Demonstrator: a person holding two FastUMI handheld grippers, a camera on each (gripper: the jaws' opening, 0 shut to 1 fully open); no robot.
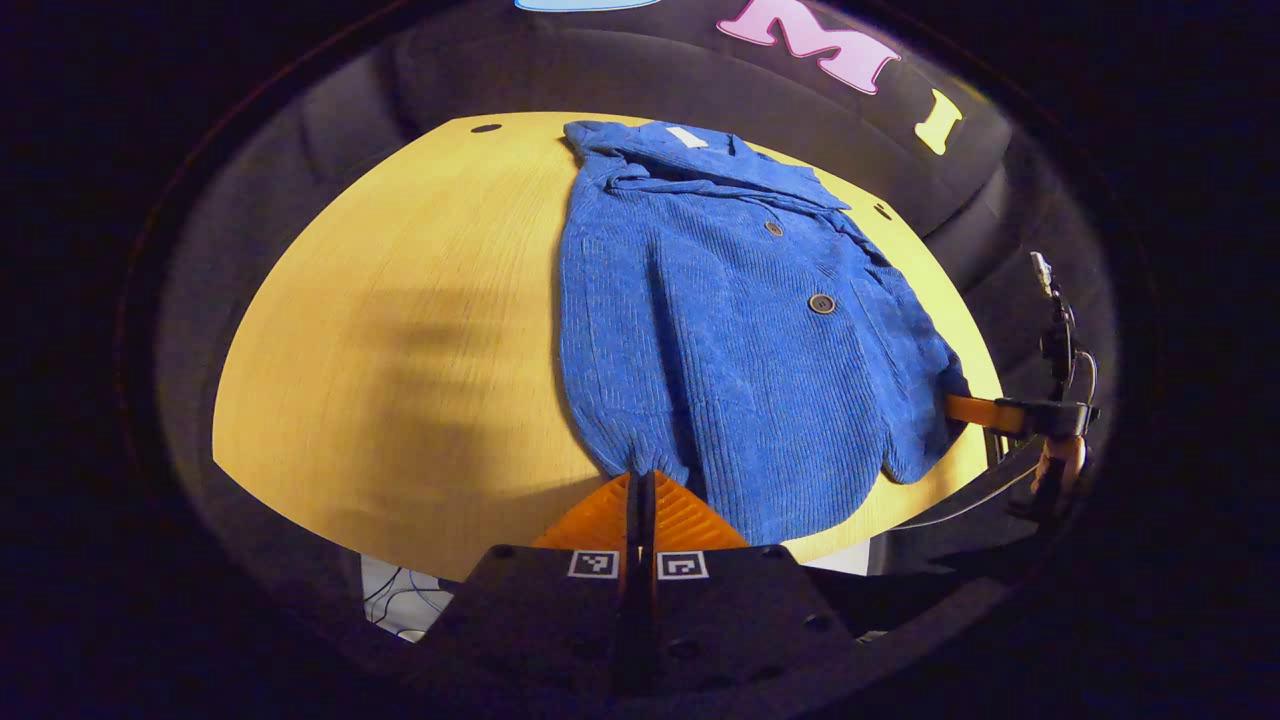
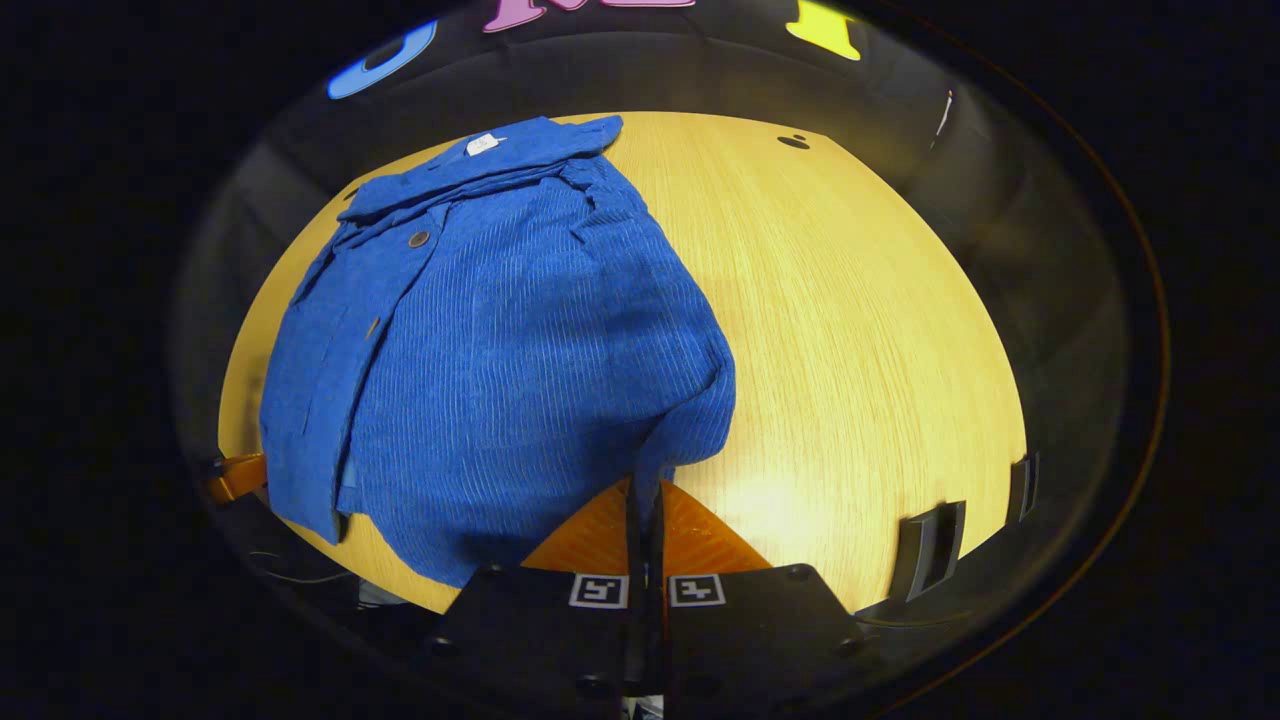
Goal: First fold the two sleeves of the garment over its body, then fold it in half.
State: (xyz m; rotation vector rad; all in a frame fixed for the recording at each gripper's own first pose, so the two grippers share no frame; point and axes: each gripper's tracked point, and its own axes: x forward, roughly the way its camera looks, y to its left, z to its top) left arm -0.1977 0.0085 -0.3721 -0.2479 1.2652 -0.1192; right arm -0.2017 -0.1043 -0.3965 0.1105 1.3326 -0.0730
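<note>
A blue corduroy garment (image 1: 720,340) lies collar-away on a round yellow table (image 1: 400,320), its sides folded inward over the body. In the left gripper view my left gripper (image 1: 640,482) is shut on the near hem corner. My right gripper (image 1: 960,408) pinches the other hem corner at the table's right edge. In the right gripper view the garment (image 2: 500,340) spreads left of centre, and my right gripper (image 2: 645,487) is shut on its near corner. The left gripper (image 2: 235,475) shows orange at the far left hem.
Bare table (image 2: 860,330) stretches right of the garment in the right gripper view, left of it in the other. A small hole (image 2: 793,142) sits near the far rim. Black clips (image 2: 925,550) hang on the near right edge. White sheets with cables (image 1: 400,600) lie below.
</note>
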